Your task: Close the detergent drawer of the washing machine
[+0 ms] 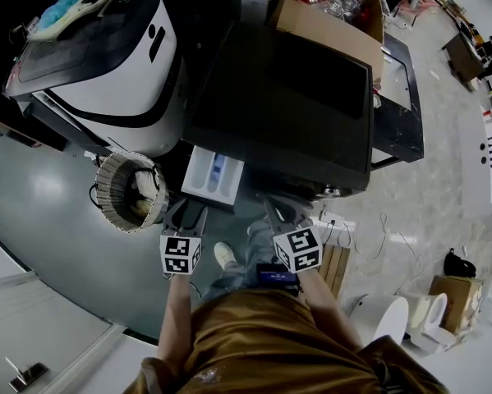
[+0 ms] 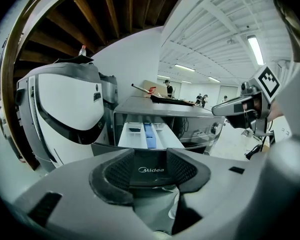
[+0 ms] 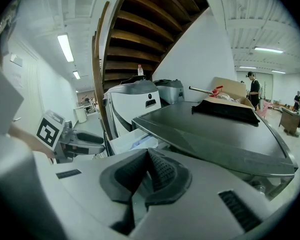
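The dark washing machine point(image 1: 287, 105) has its white detergent drawer point(image 1: 215, 173) pulled out, with a blue compartment inside. My left gripper point(image 1: 186, 213) is at the drawer's front end. In the left gripper view its jaws point(image 2: 151, 159) stand wide, and the drawer's dark front panel point(image 2: 152, 170), printed "Midea", lies between the pads; the drawer tray point(image 2: 147, 134) runs on beyond it. My right gripper point(image 1: 277, 210) hangs just right of the drawer, below the machine's front edge. Its pads point(image 3: 148, 156) meet at the tips with nothing between them. The drawer point(image 3: 132, 141) shows to its left.
A white rounded appliance point(image 1: 106, 64) stands left of the washer, with a woven basket point(image 1: 131, 191) in front of it. A cardboard box point(image 1: 336, 23) sits on the washer's far side. A power strip and cables point(image 1: 336, 220) lie on the floor at the right. My shoe point(image 1: 224, 255) is below the drawer.
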Demonstrator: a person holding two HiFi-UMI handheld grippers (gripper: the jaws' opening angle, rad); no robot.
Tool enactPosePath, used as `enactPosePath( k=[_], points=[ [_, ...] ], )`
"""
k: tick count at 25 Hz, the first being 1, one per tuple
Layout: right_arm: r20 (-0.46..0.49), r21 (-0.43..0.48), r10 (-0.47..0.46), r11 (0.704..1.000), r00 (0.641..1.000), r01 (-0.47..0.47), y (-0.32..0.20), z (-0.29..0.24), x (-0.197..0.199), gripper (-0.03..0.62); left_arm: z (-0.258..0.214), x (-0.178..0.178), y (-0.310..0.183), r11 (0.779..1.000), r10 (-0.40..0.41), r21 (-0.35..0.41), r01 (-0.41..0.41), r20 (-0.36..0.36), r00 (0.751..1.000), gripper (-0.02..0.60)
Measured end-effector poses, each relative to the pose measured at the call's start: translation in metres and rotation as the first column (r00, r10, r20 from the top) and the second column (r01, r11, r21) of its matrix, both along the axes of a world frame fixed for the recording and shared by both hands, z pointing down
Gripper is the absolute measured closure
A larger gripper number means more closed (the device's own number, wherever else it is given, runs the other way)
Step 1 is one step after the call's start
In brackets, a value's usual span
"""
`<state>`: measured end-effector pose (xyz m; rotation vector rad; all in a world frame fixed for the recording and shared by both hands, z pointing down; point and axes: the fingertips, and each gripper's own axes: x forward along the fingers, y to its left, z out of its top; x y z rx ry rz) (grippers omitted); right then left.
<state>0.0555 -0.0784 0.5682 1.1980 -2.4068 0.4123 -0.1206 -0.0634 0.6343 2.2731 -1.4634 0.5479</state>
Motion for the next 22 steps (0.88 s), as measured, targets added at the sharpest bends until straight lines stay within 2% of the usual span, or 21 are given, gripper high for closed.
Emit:
enactPosePath(
  k=[22],
  points=[
    [-0.003, 0.005, 0.024, 1.000, 1.000, -0.024, -0.0052, -0.0004, 0.0028, 0.582, 0.0020, -0.0006, -0.0041, 1.000, 0.016, 0.006, -0.016, -0.012, 1.000, 0.365]
  ],
)
